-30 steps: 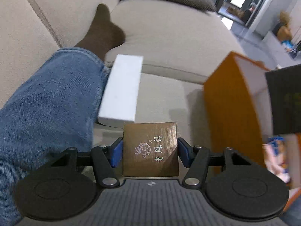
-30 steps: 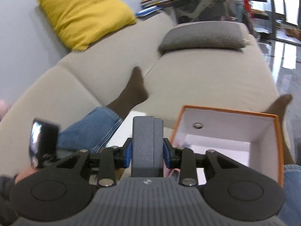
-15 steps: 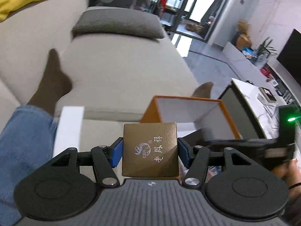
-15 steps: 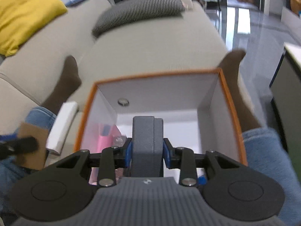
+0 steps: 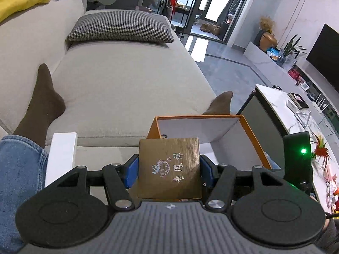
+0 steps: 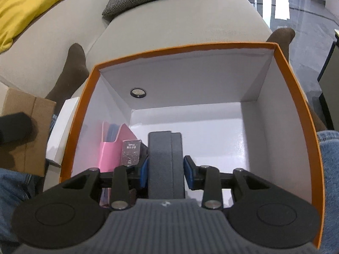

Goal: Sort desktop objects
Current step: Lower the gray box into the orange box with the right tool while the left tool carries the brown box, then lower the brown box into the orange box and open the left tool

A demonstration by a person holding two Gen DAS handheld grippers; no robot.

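Right gripper [image 6: 165, 170] opening around grey case [image 6: 165, 165] inside orange box [image 6: 296, 97], possibly toppling onto pink holder [image 6: 112, 148]; left gripper [image 5: 168, 172] clamping gold box [image 5: 168, 169].

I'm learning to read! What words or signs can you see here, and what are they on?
"老凤祥", beside a round logo too small to read: on the brown box held in the left gripper.
Small white print, too blurred to read: on the silver box inside the orange box.
Nothing else is readable.

Black claw [image 5: 168, 170], blue pads [image 5: 131, 173]
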